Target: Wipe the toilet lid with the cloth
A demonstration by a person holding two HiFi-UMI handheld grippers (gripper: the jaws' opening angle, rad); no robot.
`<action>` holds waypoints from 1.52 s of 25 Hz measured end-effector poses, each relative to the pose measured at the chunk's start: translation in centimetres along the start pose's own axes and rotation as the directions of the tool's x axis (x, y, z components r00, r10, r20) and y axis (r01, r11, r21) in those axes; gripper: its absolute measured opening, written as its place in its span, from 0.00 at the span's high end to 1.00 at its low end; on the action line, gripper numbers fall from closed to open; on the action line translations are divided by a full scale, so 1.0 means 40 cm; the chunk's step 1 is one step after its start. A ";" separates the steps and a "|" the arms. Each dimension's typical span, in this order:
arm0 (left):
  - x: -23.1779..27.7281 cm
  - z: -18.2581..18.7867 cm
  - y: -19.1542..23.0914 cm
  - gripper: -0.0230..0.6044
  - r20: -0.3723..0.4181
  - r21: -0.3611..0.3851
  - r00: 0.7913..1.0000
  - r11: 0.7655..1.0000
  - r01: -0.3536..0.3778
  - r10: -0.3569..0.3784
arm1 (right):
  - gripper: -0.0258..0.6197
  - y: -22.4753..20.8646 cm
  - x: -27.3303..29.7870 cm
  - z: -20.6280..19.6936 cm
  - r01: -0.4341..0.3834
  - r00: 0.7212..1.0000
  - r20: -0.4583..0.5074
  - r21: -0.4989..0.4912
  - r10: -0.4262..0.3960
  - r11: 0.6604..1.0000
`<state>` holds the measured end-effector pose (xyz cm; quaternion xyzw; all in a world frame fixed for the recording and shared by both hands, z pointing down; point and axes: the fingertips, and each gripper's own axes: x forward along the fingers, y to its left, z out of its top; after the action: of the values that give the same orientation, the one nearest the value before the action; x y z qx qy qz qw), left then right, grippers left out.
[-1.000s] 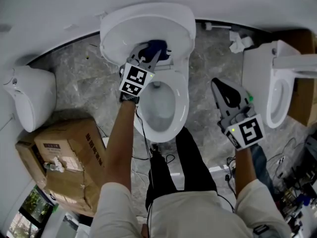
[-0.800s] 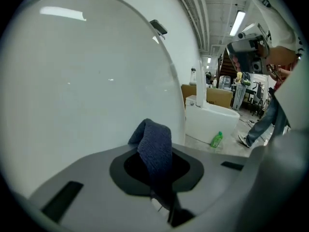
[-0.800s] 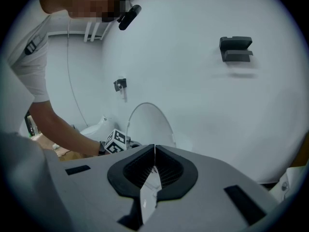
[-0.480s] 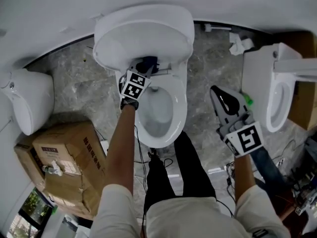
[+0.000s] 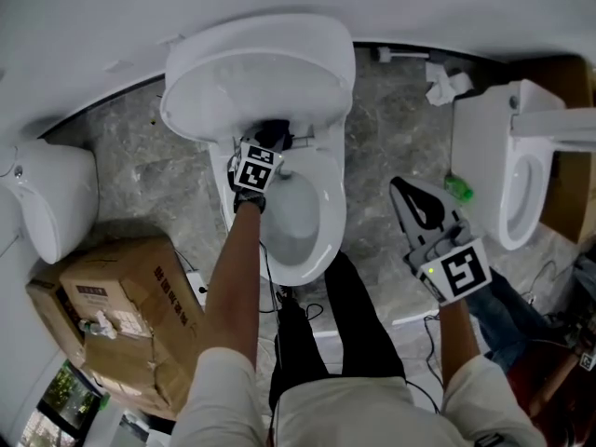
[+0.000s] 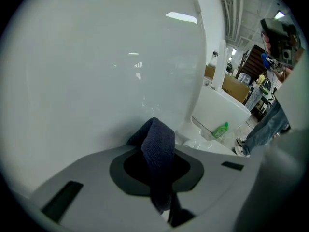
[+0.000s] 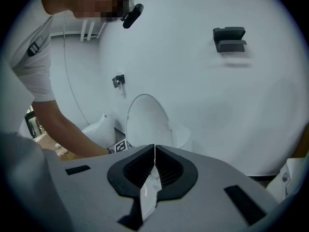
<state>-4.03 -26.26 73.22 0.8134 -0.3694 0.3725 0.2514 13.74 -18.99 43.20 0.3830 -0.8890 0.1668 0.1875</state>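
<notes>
My left hand-held gripper is pinching the dark blue cloth. The cloth stands up from between the jaws in a folded hump and pokes out past their tips. It is at the foot of the raised lid, low down near the hinge, at the far end of the bowl. In the left gripper view the lid's white inner face fills almost everything behind the cloth. The hump sits right up against that face, but I cannot tell whether it actually touches.

My right hand-held gripper has its jaws pressed together with nothing between them. It hangs well to the right of the bowl, over the grey floor, pointing towards the far wall and apart from the cloth. A green bottle lies on the floor just right of it. A cardboard box sits near left.
</notes>
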 end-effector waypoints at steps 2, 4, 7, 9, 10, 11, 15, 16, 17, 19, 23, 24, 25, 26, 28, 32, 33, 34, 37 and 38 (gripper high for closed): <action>0.007 0.002 -0.002 0.89 0.000 -0.035 1.000 0.999 0.001 -0.001 | 0.91 -0.011 -0.002 0.008 0.008 1.000 0.004 -0.006 -0.008 1.000; 0.006 0.003 -0.003 0.89 -0.012 -0.057 1.000 0.998 0.002 -0.002 | 0.91 -0.020 -0.005 0.013 0.020 1.000 -0.002 -0.016 -0.020 1.000; 0.002 0.014 -0.011 0.89 -0.031 -0.058 0.999 0.998 0.012 -0.014 | 0.91 -0.029 -0.009 0.026 0.047 0.999 -0.001 -0.003 -0.047 0.999; 0.002 0.033 -0.026 0.89 -0.028 -0.052 0.999 0.998 0.036 -0.038 | 0.91 -0.032 -0.011 0.031 0.059 0.998 -0.002 0.004 -0.059 0.998; 0.002 0.044 -0.034 0.89 -0.024 -0.050 0.998 0.998 0.049 -0.050 | 0.91 -0.033 -0.012 0.033 0.065 0.998 -0.003 0.006 -0.065 0.998; 0.001 0.057 -0.042 0.89 -0.020 -0.049 0.998 0.997 0.061 -0.062 | 0.91 -0.033 -0.013 0.035 0.069 0.998 -0.003 0.007 -0.069 0.998; -0.019 0.127 -0.079 0.89 0.025 -0.016 0.994 0.994 0.111 -0.111 | 0.91 -0.028 -0.019 0.050 0.075 0.997 0.001 0.003 -0.075 0.997; -0.029 0.148 -0.087 0.89 0.037 0.000 0.992 0.992 0.123 -0.122 | 0.91 -0.027 -0.022 0.055 0.076 0.997 0.001 0.001 -0.076 0.997; -0.040 0.169 -0.094 0.89 0.050 0.015 0.990 0.991 0.132 -0.133 | 0.91 -0.026 -0.025 0.061 0.078 0.997 0.002 0.000 -0.078 0.997; -0.066 0.211 -0.104 0.89 0.084 0.035 0.985 0.988 0.147 -0.150 | 0.91 -0.028 -0.034 0.068 0.084 0.996 0.004 0.001 -0.084 0.996; -0.135 0.304 -0.120 0.89 0.186 0.072 0.966 0.983 0.171 -0.181 | 0.91 -0.024 -0.047 0.081 0.093 0.996 0.011 0.003 -0.093 0.996; -0.155 0.328 -0.125 0.89 0.211 0.087 0.958 0.980 0.178 -0.192 | 0.91 -0.020 -0.047 0.085 0.093 0.996 0.013 0.003 -0.093 0.996; -0.174 0.353 -0.129 0.89 0.236 0.103 0.950 0.978 0.183 -0.203 | 0.91 -0.016 -0.046 0.087 0.093 0.996 0.015 0.003 -0.093 0.996; -0.194 0.378 -0.133 0.89 0.261 0.120 0.942 0.975 0.186 -0.212 | 0.91 -0.012 -0.046 0.090 0.093 0.996 0.016 0.004 -0.093 0.996; -0.237 0.434 -0.143 0.89 0.315 0.149 0.922 0.972 0.184 -0.223 | 0.91 -0.007 -0.047 0.092 0.093 0.995 0.020 0.006 -0.093 0.996; -0.307 0.535 -0.167 0.89 0.391 0.194 0.892 0.968 0.160 -0.226 | 0.91 -0.004 -0.052 0.078 0.094 0.995 0.020 0.014 -0.094 0.996; -0.313 0.546 -0.173 0.89 0.392 0.199 0.892 0.967 0.158 -0.226 | 0.91 -0.005 -0.054 0.072 0.095 0.995 0.018 0.016 -0.095 0.995; -0.316 0.552 -0.178 0.89 0.393 0.202 0.891 0.967 0.155 -0.225 | 0.91 -0.005 -0.056 0.066 0.096 0.995 0.015 0.019 -0.097 0.995; -0.316 0.556 -0.186 0.89 0.412 0.213 0.885 0.967 0.139 -0.218 | 0.91 -0.007 -0.055 0.052 0.096 0.995 0.009 0.024 -0.097 0.995; -0.311 0.556 -0.190 0.89 0.414 0.220 0.883 0.966 0.138 -0.221 | 0.91 -0.009 -0.053 0.047 0.096 0.995 0.008 0.026 -0.096 0.995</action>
<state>5.70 -31.74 49.10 0.9263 -0.3030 0.1892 0.1199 14.96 -18.74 40.63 0.4283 -0.8682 0.1672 0.1865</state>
